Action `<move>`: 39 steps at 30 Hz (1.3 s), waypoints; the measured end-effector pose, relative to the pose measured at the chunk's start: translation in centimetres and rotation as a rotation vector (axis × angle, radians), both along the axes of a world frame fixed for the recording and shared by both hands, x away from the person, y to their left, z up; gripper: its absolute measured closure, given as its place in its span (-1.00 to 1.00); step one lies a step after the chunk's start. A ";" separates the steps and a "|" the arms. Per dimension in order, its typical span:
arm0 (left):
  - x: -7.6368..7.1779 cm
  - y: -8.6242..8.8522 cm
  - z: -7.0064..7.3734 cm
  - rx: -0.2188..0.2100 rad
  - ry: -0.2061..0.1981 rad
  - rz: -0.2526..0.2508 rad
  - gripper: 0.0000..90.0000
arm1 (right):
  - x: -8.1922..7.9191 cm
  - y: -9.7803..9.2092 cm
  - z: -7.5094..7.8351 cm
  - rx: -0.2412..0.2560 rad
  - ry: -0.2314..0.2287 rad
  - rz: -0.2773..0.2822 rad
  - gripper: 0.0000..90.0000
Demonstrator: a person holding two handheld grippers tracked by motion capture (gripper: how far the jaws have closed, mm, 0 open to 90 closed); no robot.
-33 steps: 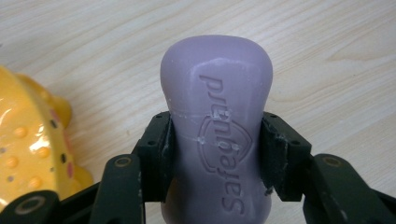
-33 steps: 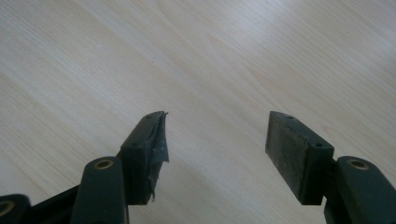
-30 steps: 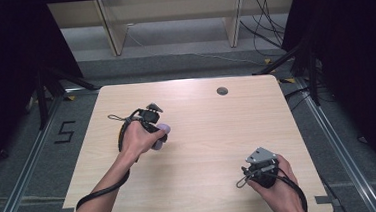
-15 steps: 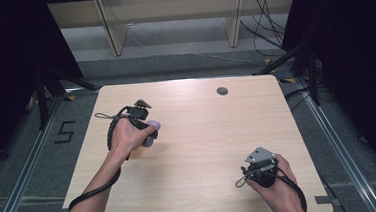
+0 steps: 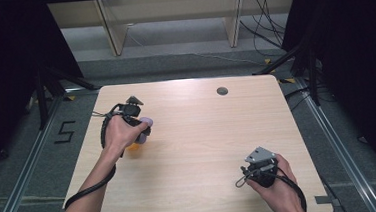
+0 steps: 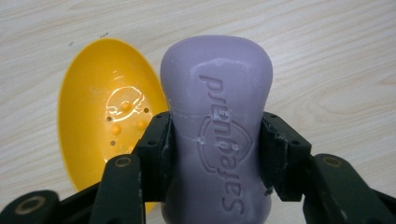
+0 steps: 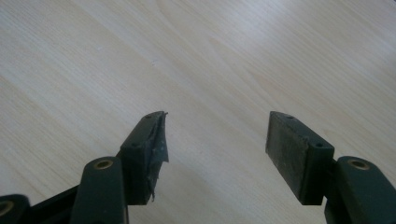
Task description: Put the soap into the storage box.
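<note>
Pale wood table (image 5: 199, 150): left tongs (image 6: 215, 140) clamp purple soap (image 6: 217, 126), right tongs (image 7: 217, 140) gape empty.

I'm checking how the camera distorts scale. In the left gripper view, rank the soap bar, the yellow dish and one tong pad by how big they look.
1. Purple soap bar; nearness to the camera exaggerates it.
2. Yellow dish, partly hidden behind the soap.
3. Tong pad.

Black tool (image 7: 217, 154) jaws, brass screws, torn pad.
</note>
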State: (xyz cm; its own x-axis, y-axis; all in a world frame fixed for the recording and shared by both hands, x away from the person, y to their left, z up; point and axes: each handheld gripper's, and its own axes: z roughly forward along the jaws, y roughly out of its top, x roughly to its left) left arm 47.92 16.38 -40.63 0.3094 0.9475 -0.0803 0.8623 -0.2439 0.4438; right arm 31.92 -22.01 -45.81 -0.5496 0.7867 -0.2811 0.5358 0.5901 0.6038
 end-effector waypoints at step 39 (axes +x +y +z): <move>1.8 3.7 -0.2 0.058 0.012 0.114 0.09 | -0.1 0.1 0.1 0.013 0.012 -0.009 -0.14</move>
